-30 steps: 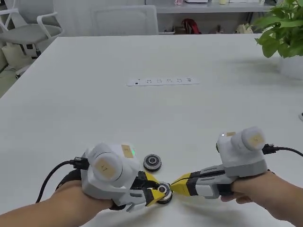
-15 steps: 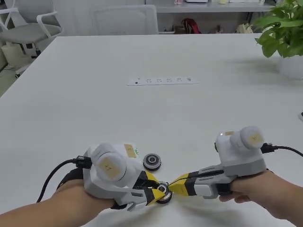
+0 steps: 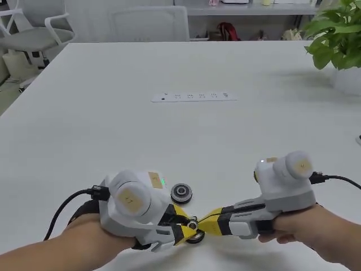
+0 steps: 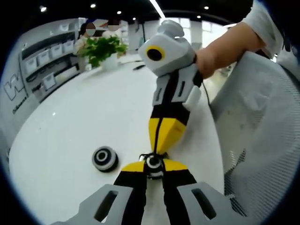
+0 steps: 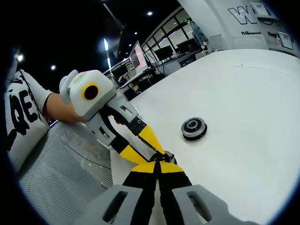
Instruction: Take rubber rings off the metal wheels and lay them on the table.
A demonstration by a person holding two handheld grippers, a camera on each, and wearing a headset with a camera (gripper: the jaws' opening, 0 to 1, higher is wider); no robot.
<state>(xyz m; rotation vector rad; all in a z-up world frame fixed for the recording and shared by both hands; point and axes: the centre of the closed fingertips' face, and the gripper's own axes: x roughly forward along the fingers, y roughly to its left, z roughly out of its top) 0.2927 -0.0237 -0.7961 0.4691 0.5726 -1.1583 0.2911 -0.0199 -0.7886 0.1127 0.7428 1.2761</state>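
A small metal wheel [image 3: 196, 235] [image 4: 153, 162] sits low at the table's near edge, with my left gripper [image 3: 188, 230] [image 4: 153, 166] shut on it. My right gripper [image 3: 202, 221] [image 5: 159, 166] meets it nose to nose from the right. Its yellow jaws are closed on the thin black rubber ring [image 5: 166, 156] at the wheel's rim. A second metal wheel [image 3: 181, 192] [image 4: 104, 158] [image 5: 194, 128] with its black ring on lies flat on the white table [image 3: 169, 141], just beyond the left gripper.
A white power strip [image 3: 194, 96] lies mid-table. A potted plant [image 3: 337, 34] stands at the far right corner. Chairs [image 3: 34, 35] stand behind the table's far edge. Cables trail from both grippers toward me.
The right gripper has edged a little to the left, closer onto the held wheel. The left gripper and the loose wheel have stayed put.
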